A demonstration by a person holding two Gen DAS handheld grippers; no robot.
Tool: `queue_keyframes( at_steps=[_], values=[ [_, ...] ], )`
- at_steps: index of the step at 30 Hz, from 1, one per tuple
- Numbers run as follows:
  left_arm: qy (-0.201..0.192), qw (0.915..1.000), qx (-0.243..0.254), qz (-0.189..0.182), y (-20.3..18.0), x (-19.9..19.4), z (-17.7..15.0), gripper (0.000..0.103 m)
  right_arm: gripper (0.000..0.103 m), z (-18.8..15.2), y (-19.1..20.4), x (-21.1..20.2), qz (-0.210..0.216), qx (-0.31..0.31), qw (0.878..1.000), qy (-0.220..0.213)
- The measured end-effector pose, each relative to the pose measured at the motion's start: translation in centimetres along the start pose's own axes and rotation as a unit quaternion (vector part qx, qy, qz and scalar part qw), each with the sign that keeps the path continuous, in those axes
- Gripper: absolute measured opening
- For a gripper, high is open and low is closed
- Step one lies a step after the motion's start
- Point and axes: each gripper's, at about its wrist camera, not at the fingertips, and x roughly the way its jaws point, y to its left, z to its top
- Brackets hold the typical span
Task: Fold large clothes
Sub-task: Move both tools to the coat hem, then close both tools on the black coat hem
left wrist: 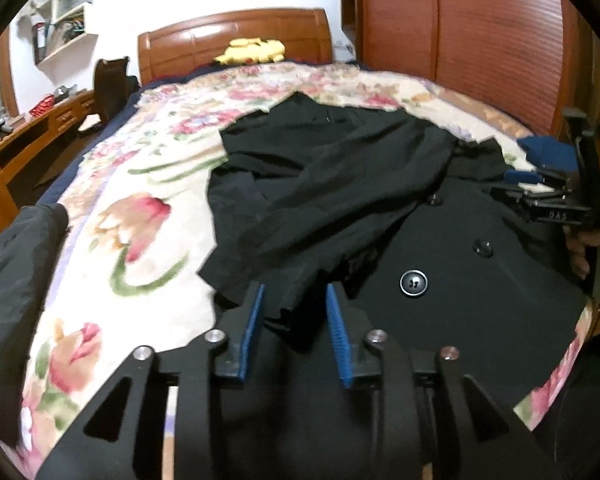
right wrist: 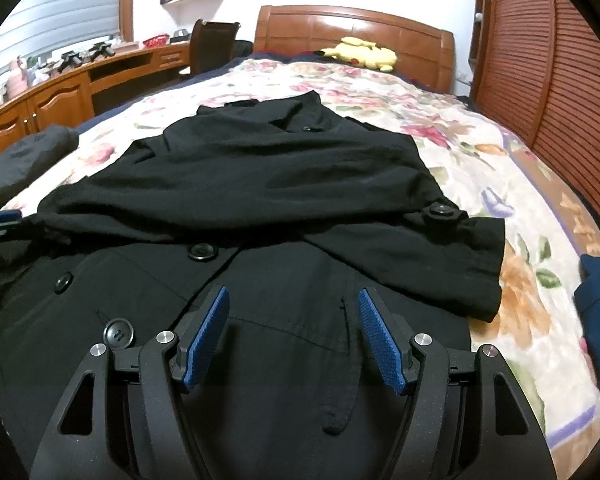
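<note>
One black coat [right wrist: 260, 184] — perhaps four buttons [right wrist: 118, 334] visible.

Both handheld grippers are showing matte black frames with triangular cut-outs: the left gripper [left wrist: 295, 334] and right gripper [right wrist: 294, 334] are each carrying 2 ribbed blue pads [right wrist: 374, 334] and 4 round silver screws [right wrist: 165, 336]. The right unit (seen side-on from the left camera) is bearing faint embossed lettering [left wrist: 554, 215], blurred beyond reading.
</note>
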Motion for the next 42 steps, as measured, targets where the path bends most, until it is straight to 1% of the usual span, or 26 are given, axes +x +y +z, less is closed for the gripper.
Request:
queue_keyframes(
  at_steps=[2,3,7,8,16,20,22,27,33,38,42],
  values=[
    [-0.019,0.9998,-0.006,0.01,0.4,-1.1,-0.3,0.041,0.069,-0.1,-0.1,-0.7,-0.006,0.001,1.0,-0.006],
    [-0.026,0.9995,-0.011,0.012,0.7,-1.7,-0.4,0.042,0.069,-0.2,-0.1,-1.1,-0.009,0.0,1.0,-0.009],
    [-0.042,0.9985,-0.033,0.004,2.0,-3.4,-1.3,0.052,0.069,-0.8,-0.3,-3.1,-0.016,-0.003,1.0,-0.022],
    [-0.044,0.9984,-0.035,0.004,2.1,-3.7,-1.5,0.053,0.069,-1.0,-0.5,-3.7,-0.02,-0.001,1.0,-0.025],
    [-0.049,0.9975,-0.048,0.018,3.4,-5.1,-3.5,0.053,0.069,-2.5,-1.0,-7.7,-0.029,0.001,0.999,-0.036],
    [-0.042,0.9973,-0.056,0.02,3.8,-5.1,-4.7,0.053,0.069,-3.9,-1.2,-9.5,-0.043,-0.011,0.999,-0.028],
    [-0.037,0.9975,-0.057,0.021,3.7,-5.0,-5.2,0.053,0.077,-4.5,-1.6,-10.3,-0.047,-0.018,0.998,-0.023],
    [-0.026,0.9974,-0.064,0.022,3.8,-4.9,-6.1,0.053,0.079,-5.7,-3.3,-11.6,-0.067,-0.006,0.998,-0.011],
    [-0.008,0.9974,-0.068,0.022,3.7,-4.5,-7.0,0.053,0.079,-7.2,-4.8,-11.9,-0.069,0.011,0.997,0.017],
    [0.005,0.9972,-0.072,0.021,3.6,-3.9,-7.8,0.053,0.079,-8.8,-5.3,-11.3,-0.058,0.029,0.997,0.039],
    [0.014,0.9967,-0.078,0.02,3.8,-3.4,-8.5,0.053,0.079,-9.8,-5.4,-10.6,-0.059,0.031,0.996,0.058]
  ],
)
